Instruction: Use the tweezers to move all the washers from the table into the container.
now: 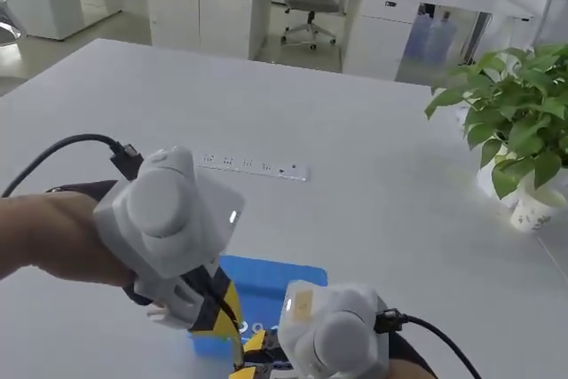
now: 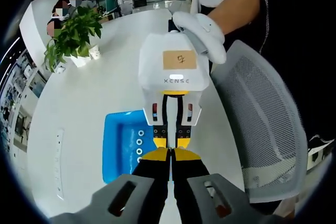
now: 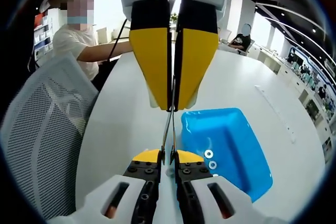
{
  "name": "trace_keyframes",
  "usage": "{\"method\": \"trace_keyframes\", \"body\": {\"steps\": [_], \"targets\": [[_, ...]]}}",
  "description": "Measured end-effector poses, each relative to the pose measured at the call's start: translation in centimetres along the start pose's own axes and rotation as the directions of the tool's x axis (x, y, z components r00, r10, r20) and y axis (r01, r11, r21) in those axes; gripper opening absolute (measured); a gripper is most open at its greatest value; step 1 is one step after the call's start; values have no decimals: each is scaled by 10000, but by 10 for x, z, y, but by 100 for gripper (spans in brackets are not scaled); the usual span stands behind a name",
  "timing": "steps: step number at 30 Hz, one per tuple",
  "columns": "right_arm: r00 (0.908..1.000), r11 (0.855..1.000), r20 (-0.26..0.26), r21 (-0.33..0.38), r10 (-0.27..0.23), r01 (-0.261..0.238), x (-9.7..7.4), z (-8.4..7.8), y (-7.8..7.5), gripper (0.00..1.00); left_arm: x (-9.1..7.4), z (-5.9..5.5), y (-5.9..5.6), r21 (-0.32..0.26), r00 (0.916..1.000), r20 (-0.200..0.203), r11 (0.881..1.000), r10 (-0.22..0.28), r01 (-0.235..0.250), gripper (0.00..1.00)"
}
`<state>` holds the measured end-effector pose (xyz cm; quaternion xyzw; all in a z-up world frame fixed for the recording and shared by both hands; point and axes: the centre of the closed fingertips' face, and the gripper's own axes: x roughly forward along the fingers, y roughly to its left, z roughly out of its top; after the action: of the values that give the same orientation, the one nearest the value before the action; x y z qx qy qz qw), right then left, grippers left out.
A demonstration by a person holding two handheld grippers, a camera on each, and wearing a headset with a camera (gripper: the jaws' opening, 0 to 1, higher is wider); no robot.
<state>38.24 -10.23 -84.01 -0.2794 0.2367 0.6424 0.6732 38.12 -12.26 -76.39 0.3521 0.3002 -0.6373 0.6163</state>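
— The white table (image 1: 311, 113) stands in an open office, with a plant (image 1: 519, 122) at the far right and a power strip (image 1: 253, 166) lying flat near the middle. Where are the tweezers?

— In the right gripper view, the tweezers (image 3: 170, 129) run as a thin metal line from the right gripper (image 3: 168, 157) up to the yellow tips of the other one. The right jaws are pressed together on the near end.

— And the left gripper (image 2: 169, 153)?

— Its jaws are also together, and they appear to pinch the far end of the tweezers. The two grippers face each other, tip almost against tip, just beside the blue container (image 3: 236, 135).

— The washers?

— Several washers (image 3: 209, 153) lie inside the container, in a row near one wall. I cannot tell if any is left on the table.

— So which step is it?

— I judge it a re-grip or handover of the tweezers, above the table. Next, one gripper should release, and the other should turn the tweezers down to a washer. The tool is thin, so it could slip or twist.
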Motion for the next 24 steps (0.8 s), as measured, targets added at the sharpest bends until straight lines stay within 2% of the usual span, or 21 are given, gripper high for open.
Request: {"method": "trace_keyframes", "body": {"steps": [8,24], "targets": [[10000,10000,-72,37,11,-11,3,-6,2,11,7,0,0,-16,9999,124,10000,38,-38,3],[9999,9999,-159,128,-49,51,7,-17,1,11,18,-2,-1,40,9999,115,10000,12,-13,3]]}}
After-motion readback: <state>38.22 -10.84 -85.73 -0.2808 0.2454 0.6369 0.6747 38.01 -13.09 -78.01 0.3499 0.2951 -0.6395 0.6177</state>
